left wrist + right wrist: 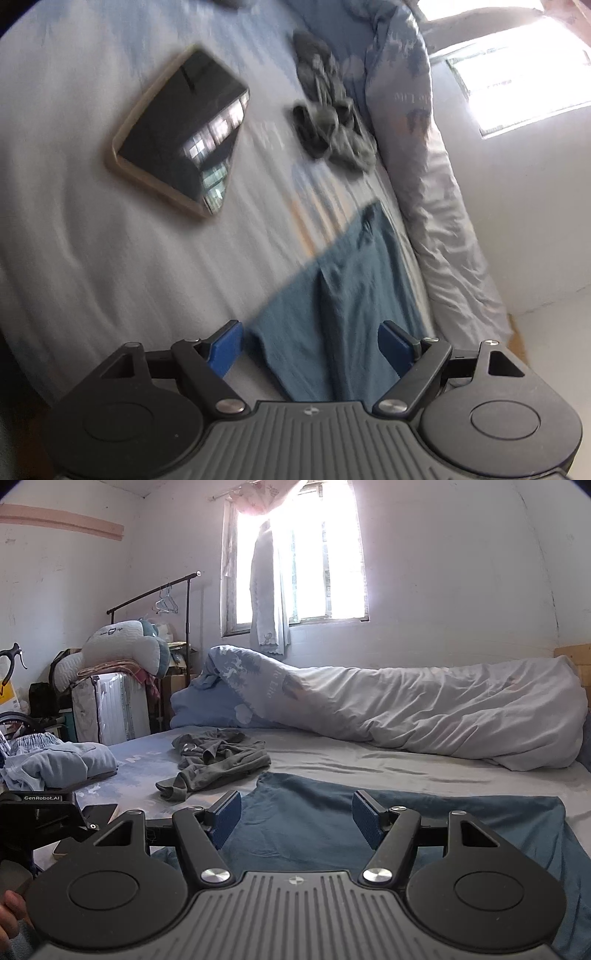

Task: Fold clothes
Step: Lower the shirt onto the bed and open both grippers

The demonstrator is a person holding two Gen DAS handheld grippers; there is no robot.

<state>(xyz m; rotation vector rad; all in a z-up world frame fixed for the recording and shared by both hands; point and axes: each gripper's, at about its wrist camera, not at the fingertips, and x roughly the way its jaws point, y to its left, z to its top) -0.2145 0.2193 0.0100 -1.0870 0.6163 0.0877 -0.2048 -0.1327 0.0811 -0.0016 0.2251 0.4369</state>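
Right wrist view shows the teal garment (424, 819) spread on the bed (351, 760), unfolded; the grey garment (218, 760) lies crumpled beyond. Right gripper (296, 818) and left gripper (312, 345) hover with jaws apart, empty. Folding seems barely begun.

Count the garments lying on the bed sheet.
3, perhaps more hidden: teal garment spread flat nearest the grippers, crumpled dark grey garment beyond it, and a light blue pile at the left edge.

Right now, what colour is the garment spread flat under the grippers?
Teal blue garment, plain; clearest in the right wrist view.
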